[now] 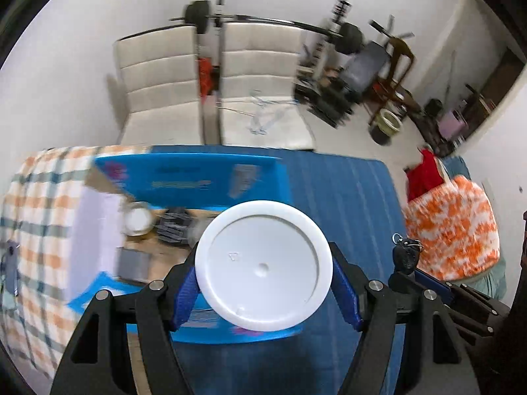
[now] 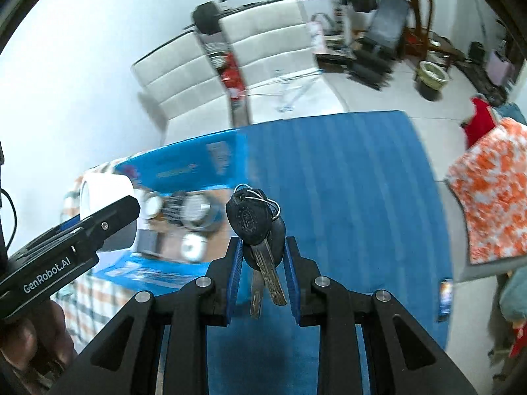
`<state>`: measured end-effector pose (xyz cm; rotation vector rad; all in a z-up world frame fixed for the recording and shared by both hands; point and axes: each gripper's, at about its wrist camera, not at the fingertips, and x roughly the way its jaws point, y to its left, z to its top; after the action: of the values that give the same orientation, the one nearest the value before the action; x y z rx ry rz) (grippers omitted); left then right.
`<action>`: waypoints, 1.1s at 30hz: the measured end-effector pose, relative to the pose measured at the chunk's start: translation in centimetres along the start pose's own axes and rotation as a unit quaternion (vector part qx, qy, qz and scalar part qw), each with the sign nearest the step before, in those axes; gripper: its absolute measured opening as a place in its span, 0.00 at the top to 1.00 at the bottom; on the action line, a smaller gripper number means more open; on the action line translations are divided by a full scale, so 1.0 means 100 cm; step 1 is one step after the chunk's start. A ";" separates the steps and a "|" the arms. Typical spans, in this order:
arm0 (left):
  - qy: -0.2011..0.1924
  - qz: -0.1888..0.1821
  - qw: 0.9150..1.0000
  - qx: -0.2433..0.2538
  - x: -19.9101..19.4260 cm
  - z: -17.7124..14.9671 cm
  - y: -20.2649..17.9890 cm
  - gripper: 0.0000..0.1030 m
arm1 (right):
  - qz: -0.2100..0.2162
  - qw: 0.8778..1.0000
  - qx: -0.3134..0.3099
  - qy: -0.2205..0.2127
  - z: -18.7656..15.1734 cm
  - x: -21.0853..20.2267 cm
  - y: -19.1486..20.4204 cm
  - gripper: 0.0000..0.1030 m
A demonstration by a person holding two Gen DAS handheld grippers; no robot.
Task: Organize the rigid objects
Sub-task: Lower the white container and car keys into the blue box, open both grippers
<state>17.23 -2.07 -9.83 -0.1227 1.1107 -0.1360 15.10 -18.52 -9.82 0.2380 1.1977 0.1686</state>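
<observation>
A white round tub (image 1: pixel 263 247) fills the middle of the left wrist view, its flat underside facing the camera. My left gripper (image 1: pixel 265 291) is shut on it, with the blue pads (image 1: pixel 184 293) pressed against its sides. In the right wrist view a bunch of keys with a black fob (image 2: pixel 250 220) hangs between the pads of my right gripper (image 2: pixel 263 253), which is shut on it. Both grippers are lifted above the blue mat (image 2: pixel 346 181). The left gripper (image 2: pixel 108 217) with the tub (image 2: pixel 105 184) shows at the left of the right wrist view.
An open blue cardboard box (image 1: pixel 197 177) holding several small items stands on the mat, below and left of both grippers. A checked cloth (image 1: pixel 39 197) lies to its left and an orange patterned cloth (image 1: pixel 454 223) to the right. Behind are a white sofa (image 1: pixel 158 75) and a barbell rack (image 1: pixel 214 16).
</observation>
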 end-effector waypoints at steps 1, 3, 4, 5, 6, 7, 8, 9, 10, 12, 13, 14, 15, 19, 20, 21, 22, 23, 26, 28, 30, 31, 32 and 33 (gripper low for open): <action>-0.001 0.007 1.000 -0.009 -0.004 -0.001 0.018 0.34 | 0.007 1.000 0.000 0.005 0.000 0.007 0.008 0.74; 0.002 0.017 1.000 -0.022 -0.006 -0.003 0.043 0.34 | 0.023 0.999 -0.001 0.026 0.000 0.033 0.031 0.74; 0.006 0.024 0.999 -0.029 -0.005 -0.004 0.057 0.34 | 0.028 0.999 0.001 0.033 -0.001 0.043 0.038 0.74; 0.015 0.030 0.999 -0.037 -0.001 -0.006 0.073 0.34 | 0.034 0.998 0.002 0.043 -0.002 0.053 0.045 0.74; 0.021 0.032 0.998 -0.046 0.001 -0.008 0.086 0.34 | 0.040 0.998 0.005 0.058 -0.003 0.070 0.054 0.74; 0.031 0.035 0.997 -0.058 0.007 -0.011 0.104 0.34 | 0.038 0.997 0.007 0.065 -0.003 0.080 0.058 0.74; 0.041 0.037 0.996 -0.066 0.013 -0.013 0.116 0.34 | 0.031 0.997 0.002 0.075 -0.004 0.095 0.063 0.74; 0.054 0.037 0.995 -0.075 0.020 -0.016 0.131 0.34 | 0.026 0.996 0.000 0.080 -0.004 0.104 0.065 0.74; 0.067 0.037 0.994 -0.080 0.029 -0.018 0.141 0.34 | 0.016 0.996 -0.002 0.088 -0.005 0.118 0.069 0.74; 0.094 0.042 0.991 -0.083 0.047 -0.023 0.154 0.34 | -0.002 0.995 -0.009 0.103 -0.008 0.138 0.074 0.74; 0.113 0.042 0.989 -0.088 0.060 -0.028 0.164 0.34 | -0.009 0.994 -0.011 0.109 -0.009 0.148 0.075 0.74; 0.125 0.042 0.987 -0.092 0.069 -0.031 0.170 0.34 | -0.016 0.993 -0.014 0.115 -0.009 0.156 0.077 0.74; 0.137 0.042 0.985 -0.095 0.078 -0.034 0.175 0.34 | -0.025 0.992 -0.017 0.120 -0.010 0.164 0.080 0.74; 0.181 0.044 0.978 -0.094 0.107 -0.044 0.189 0.34 | -0.051 0.989 -0.031 0.134 -0.009 0.191 0.086 0.74; 0.192 0.040 0.976 -0.092 0.114 -0.046 0.192 0.34 | -0.053 0.989 -0.033 0.137 -0.009 0.197 0.087 0.76; 0.200 0.036 0.975 -0.092 0.119 -0.049 0.193 0.34 | -0.058 0.987 -0.038 0.143 -0.009 0.204 0.090 0.81; 0.201 0.035 0.975 -0.091 0.121 -0.049 0.194 0.33 | -0.060 0.986 -0.041 0.148 -0.008 0.209 0.091 0.84; 0.204 0.034 0.974 -0.090 0.124 -0.050 0.195 0.33 | -0.064 0.985 -0.043 0.153 -0.008 0.215 0.092 0.84; 0.232 0.027 0.968 -0.094 0.139 -0.055 0.199 0.34 | -0.067 0.983 -0.049 0.164 -0.008 0.224 0.095 0.84; 0.251 0.021 0.963 -0.094 0.150 -0.063 0.200 0.35 | -0.074 0.982 -0.052 0.167 -0.009 0.227 0.096 0.84; 0.246 0.030 0.965 -0.081 0.150 -0.066 0.197 0.36 | -0.074 0.981 -0.051 0.170 -0.011 0.228 0.095 0.84; 0.245 0.033 0.966 -0.078 0.148 -0.067 0.195 0.36 | -0.072 0.982 -0.050 0.170 -0.012 0.227 0.095 0.84; 0.245 0.033 0.966 -0.079 0.147 -0.067 0.194 0.36 | -0.070 0.982 -0.047 0.168 -0.012 0.225 0.094 0.84; 0.244 0.030 0.966 -0.083 0.145 -0.067 0.194 0.36 | -0.068 0.983 -0.043 0.165 -0.012 0.222 0.093 0.84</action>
<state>18.45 14.36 -28.86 -0.2119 1.6180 -0.0177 21.82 -3.77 -27.68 0.0520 1.5276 0.1435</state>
